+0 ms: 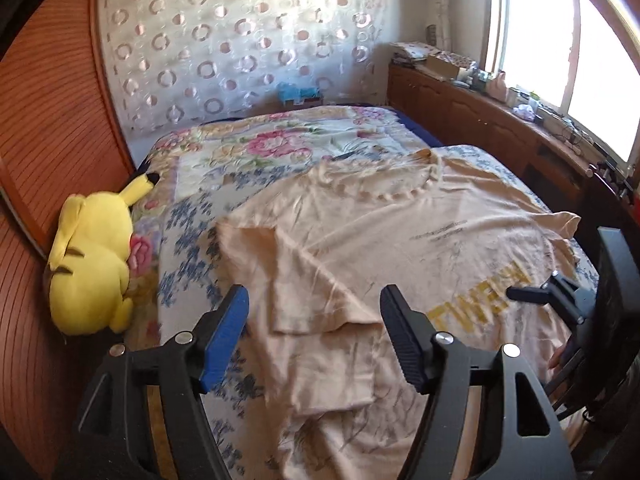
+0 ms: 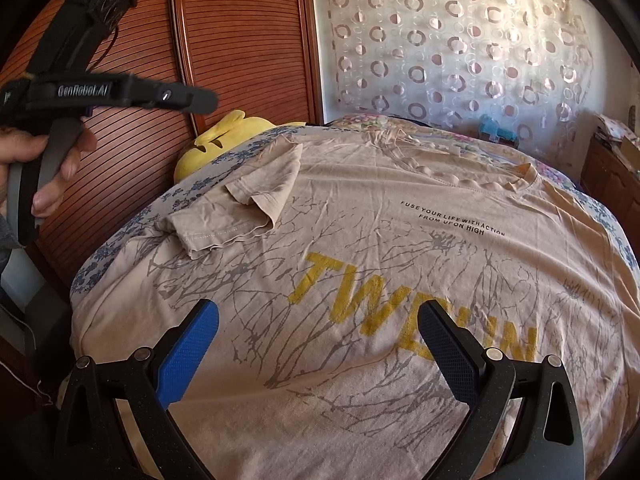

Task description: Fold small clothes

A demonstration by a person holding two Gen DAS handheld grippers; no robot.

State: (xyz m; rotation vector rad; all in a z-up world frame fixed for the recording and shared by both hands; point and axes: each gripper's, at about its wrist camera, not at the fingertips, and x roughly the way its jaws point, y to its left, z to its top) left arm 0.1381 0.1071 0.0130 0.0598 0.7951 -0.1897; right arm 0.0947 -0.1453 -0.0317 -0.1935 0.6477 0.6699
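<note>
I see a bed point(image 1: 224, 152) under a floral quilt, a ribbed wooden wardrobe point(image 2: 248, 40) beside it, a circle-patterned sheer curtain point(image 1: 240, 40) behind, and a sunlit window point(image 1: 560, 40) above a cluttered wooden cabinet point(image 1: 460, 108).

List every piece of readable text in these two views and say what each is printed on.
"GenRobot.AI": on the side of the left gripper.
"FUSE YOUR LIFE WITH ACTION FROM UPON HIGH": small black print on the beige T-shirt.
"TW…": large yellow letters on the shirt; the rest is hidden behind a finger of the right gripper.
Left wrist view: shirt print too blurred.
</note>
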